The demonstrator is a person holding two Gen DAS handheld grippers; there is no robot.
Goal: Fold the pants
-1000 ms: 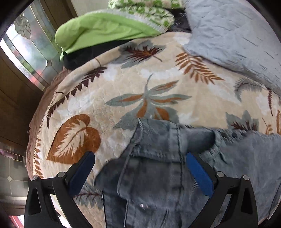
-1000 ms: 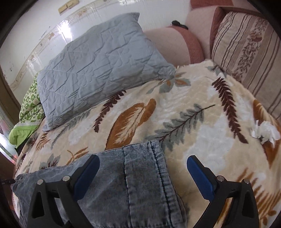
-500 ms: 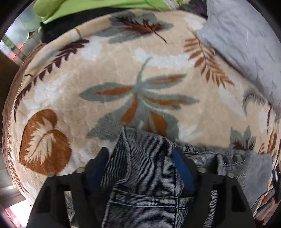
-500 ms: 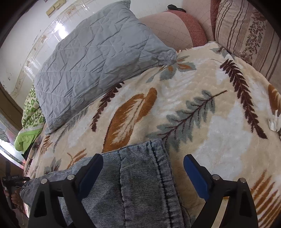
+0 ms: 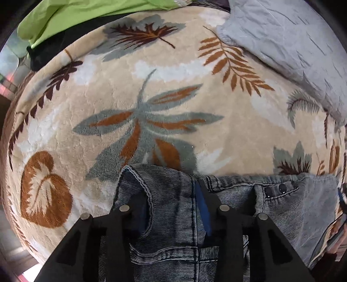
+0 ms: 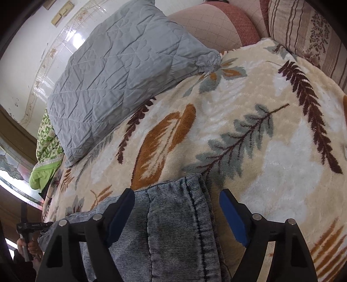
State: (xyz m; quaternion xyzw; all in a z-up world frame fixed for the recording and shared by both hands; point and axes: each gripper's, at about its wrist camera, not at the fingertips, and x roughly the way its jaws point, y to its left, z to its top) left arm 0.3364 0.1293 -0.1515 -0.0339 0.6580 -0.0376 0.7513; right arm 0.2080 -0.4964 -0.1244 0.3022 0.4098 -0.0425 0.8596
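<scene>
The left gripper (image 5: pixel 173 206) has its fingers (image 5: pixel 202 208) drawn close together on a bunched fold of the pants (image 5: pixel 171 195) at the waistband, with denim filling the narrow gap between the blue pads. That looks like a firm pinch, likely taken so the waist end can be lifted and carried for a fold. Just to the right of the pinch the fly lies spread, with a row of dark buttons (image 5: pixel 282 187) showing.

The right gripper (image 6: pixel 173 214) has its fingers (image 6: pixel 232 219) spread wide. They straddle the hem end of a trouser leg, the left pad touching or nearly touching the cloth and the right pad standing clear of it over the blanket. Nothing is clamped there yet; the placement suggests it is lined up to take the leg end, so both ends of the garment can be moved together.

The pants lie stretched across the near edge of the bed, on a cream blanket (image 6: pixel 271 151) patterned with leaves. Farther back a grey quilted pillow (image 6: pixel 121 71) rests on the blanket, with a green cloth (image 5: pixel 71 15) past it toward the window side, and a striped cushion (image 6: pixel 303 32) at the far right corner.
</scene>
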